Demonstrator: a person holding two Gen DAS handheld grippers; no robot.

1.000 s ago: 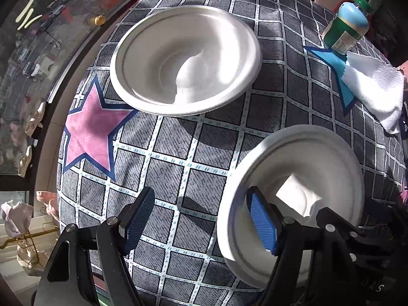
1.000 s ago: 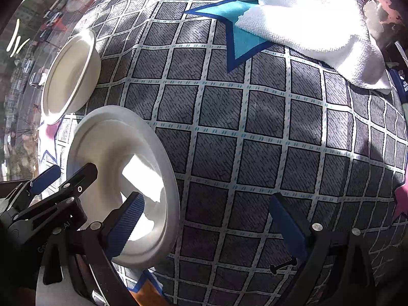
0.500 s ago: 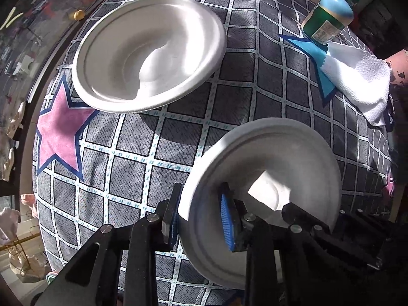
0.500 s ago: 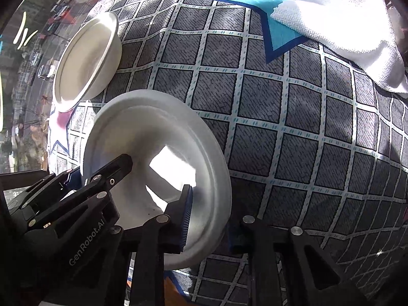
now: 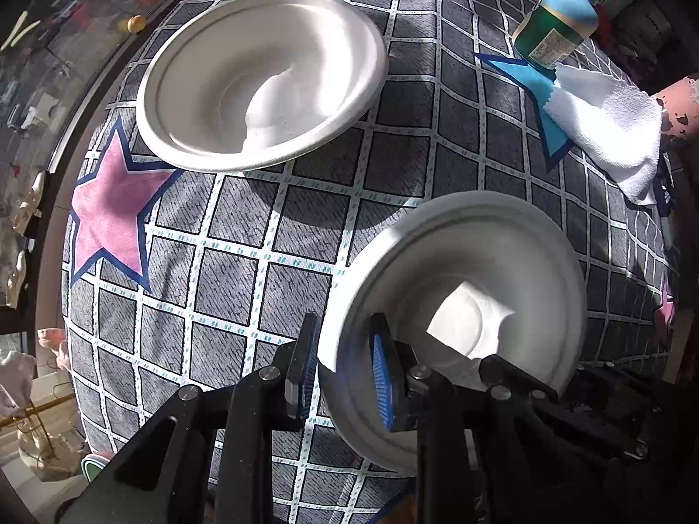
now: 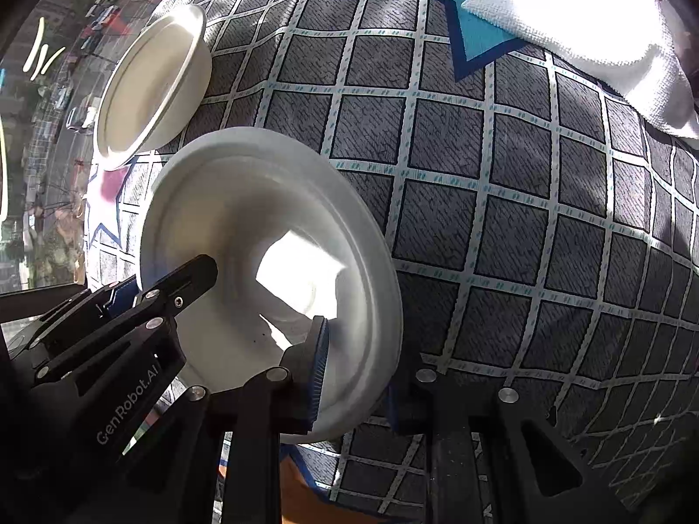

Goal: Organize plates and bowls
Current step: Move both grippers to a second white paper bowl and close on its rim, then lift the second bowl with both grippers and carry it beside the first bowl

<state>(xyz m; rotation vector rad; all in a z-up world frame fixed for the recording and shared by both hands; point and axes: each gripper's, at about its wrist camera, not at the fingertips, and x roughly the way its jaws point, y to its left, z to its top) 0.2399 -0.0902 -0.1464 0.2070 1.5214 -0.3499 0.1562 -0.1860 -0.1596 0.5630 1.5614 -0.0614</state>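
1. The step in hand looks like the pick-up of the near bowl [image 5: 458,288]: both grippers are clamping its rim from opposite sides. The left gripper [image 5: 343,371], low in the left wrist view, is pinching the bowl's left rim between its blue pads [image 5: 381,377], one outside the wall and one inside. The right gripper [image 6: 354,371], low in the right wrist view, is pinching the right rim the same way. Both have just been closing, with the rim between the pads.
2. The near bowl is sitting lower right in the left wrist view, on the checked tablecloth [image 5: 244,270].
3. The far bowl [image 5: 262,78] is resting upper left of that view, well apart, its edge overlapping the pink star [image 5: 109,214].
4. The next move probably calls for lifting the gripped bowl level with both hands together, carrying it toward the upper left and nesting it in the far bowl.
5. Both bowls are looking white, thin, wide-rimmed and empty, likely disposable and easy to flex if squeezed unevenly.
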